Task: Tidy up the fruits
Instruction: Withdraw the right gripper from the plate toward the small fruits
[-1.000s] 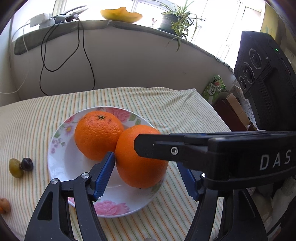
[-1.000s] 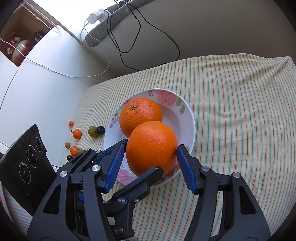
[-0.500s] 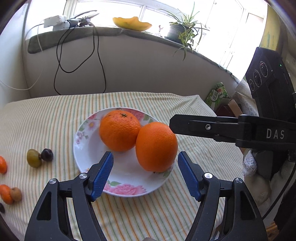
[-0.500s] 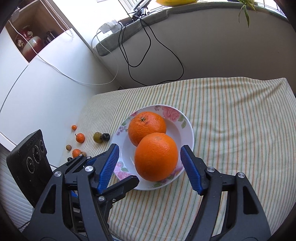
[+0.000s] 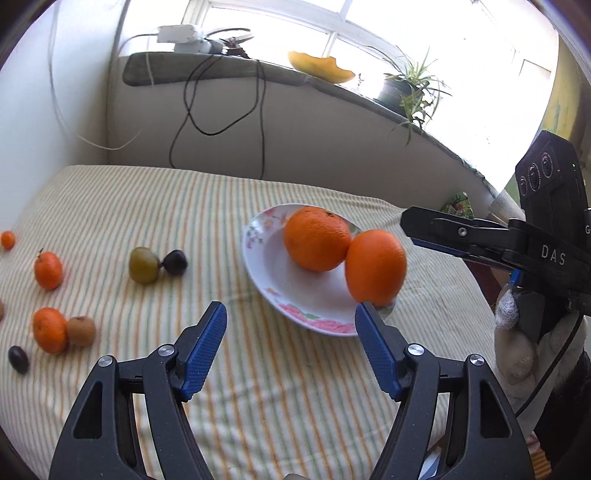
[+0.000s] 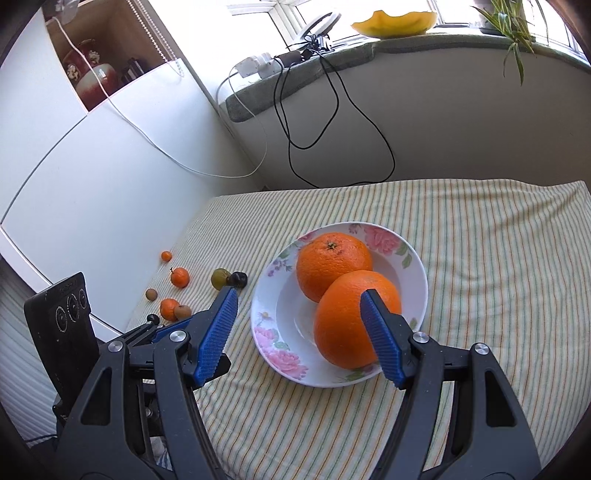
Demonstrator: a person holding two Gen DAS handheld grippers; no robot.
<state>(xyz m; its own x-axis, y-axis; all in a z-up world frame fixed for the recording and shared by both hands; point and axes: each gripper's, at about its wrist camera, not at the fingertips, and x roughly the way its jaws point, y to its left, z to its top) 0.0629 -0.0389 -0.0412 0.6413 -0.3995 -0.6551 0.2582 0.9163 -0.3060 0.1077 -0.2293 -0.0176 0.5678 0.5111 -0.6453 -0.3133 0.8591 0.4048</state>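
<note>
Both oranges [image 6: 347, 291] sit plated; left gripper [image 5: 290, 339] and right gripper [image 6: 299, 325] released, empty; next, small fruit [image 5: 144, 265] left of the fingers.

Two oranges sit touching in the plate [image 6: 413, 280] on the cloth-covered table [image 6: 498, 258], the far orange [image 6: 332, 264] behind the near orange [image 6: 347, 325]. Left of the plate lie a round fruit [image 6: 220, 278] and a plum [image 6: 238, 278], touching. Farther left are scattered small fruits: a tangerine [image 6: 180, 277], another tangerine [image 6: 169, 308] touching a small brownish fruit [image 6: 182, 312]. Behind the table runs a windowsill [image 6: 406, 48] bearing a dish [image 6: 393, 23] and a potted plant [image 5: 410, 92]
</note>
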